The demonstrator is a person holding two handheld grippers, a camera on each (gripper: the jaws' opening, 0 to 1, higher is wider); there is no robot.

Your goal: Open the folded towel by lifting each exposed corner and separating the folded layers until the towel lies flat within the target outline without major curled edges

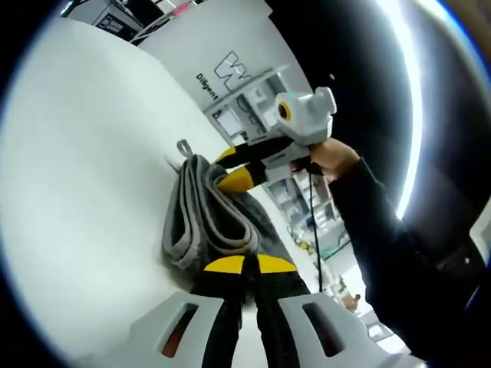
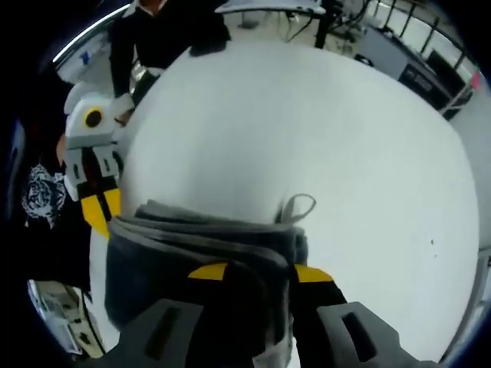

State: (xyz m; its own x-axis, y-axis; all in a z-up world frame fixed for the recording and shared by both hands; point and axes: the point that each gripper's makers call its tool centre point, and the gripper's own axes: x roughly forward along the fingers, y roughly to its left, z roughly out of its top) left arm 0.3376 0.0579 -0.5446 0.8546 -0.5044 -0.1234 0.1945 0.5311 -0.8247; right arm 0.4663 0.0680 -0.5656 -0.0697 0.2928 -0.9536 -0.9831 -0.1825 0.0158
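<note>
A: Start at the jaws. What has the left gripper got?

B: In the left gripper view its yellow-tipped jaws sit close together at the near edge of the towel, with grey cloth running down between them. I judge them clamped on that edge, though the pinch itself is partly hidden.

A: And the right gripper?

B: Much the same. In the right gripper view its jaws rise on either side of a thick bundle of layers and appear to be pressed in on the bundle. In the left gripper view the right gripper comes in from the far side, its yellow tips sitting in the towel's far end.

A: So each holds one end?

B: It seems so. The left gripper shows in the right gripper view at the opposite end of the towel, touching it.

A: Where is the towel itself?

B: On the white tabletop, or held just above it; I cannot tell which. It is a stack of several layers, the rolled edges plain to see, with the hanging loop sticking out at one side.

A: Any target outline?

B: I cannot make one out on the tabletop.

A: How far along, then?

B: Early, by my reckoning. No layer is peeled back and no part lies flat. All the separating is left to do, then spreading, placing and smoothing the edges.
</note>
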